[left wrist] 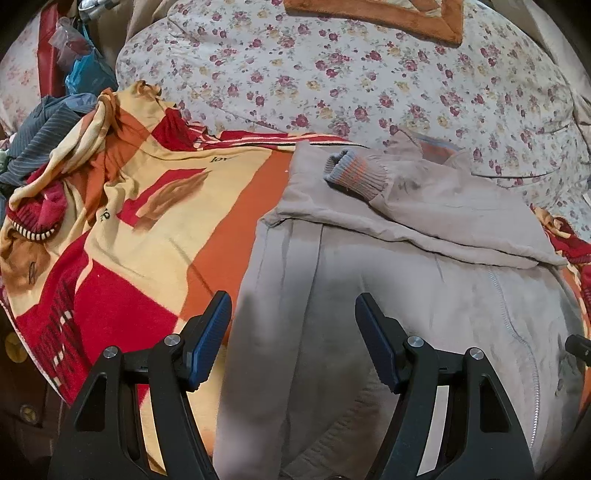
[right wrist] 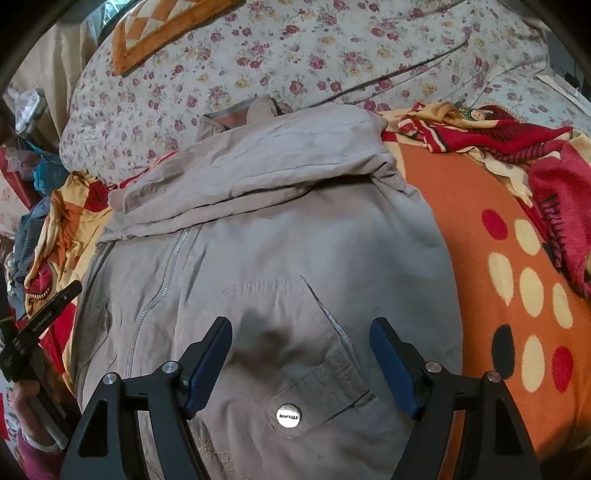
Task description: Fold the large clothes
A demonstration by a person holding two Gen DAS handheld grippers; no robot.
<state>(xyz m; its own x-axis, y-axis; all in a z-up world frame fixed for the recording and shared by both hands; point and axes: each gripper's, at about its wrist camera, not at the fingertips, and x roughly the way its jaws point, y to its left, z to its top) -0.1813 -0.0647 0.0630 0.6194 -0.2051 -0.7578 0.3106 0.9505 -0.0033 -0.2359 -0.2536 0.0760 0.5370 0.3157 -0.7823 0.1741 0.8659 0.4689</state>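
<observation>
A large beige jacket [left wrist: 406, 295] lies front up on a red, orange and cream blanket [left wrist: 147, 229]. Its sleeves are folded across the chest, and one ribbed cuff [left wrist: 354, 171] rests on top. My left gripper [left wrist: 291, 317] hovers open over the jacket's left side, with nothing between its blue pads. In the right wrist view the jacket [right wrist: 277, 240] shows its zipper [right wrist: 162, 280] and a pocket flap with a metal snap [right wrist: 289, 416]. My right gripper [right wrist: 301, 328] stands open above that pocket, holding nothing. The left gripper's body [right wrist: 37, 325] shows at the left edge.
A floral quilt [left wrist: 332, 74] covers the bed beyond the jacket, with an orange-edged plush cloth [left wrist: 388, 14] on it. Crumpled clothes and plastic bags [left wrist: 55, 122] pile up at the left. A bunched red blanket fold [right wrist: 517, 147] lies to the right of the jacket.
</observation>
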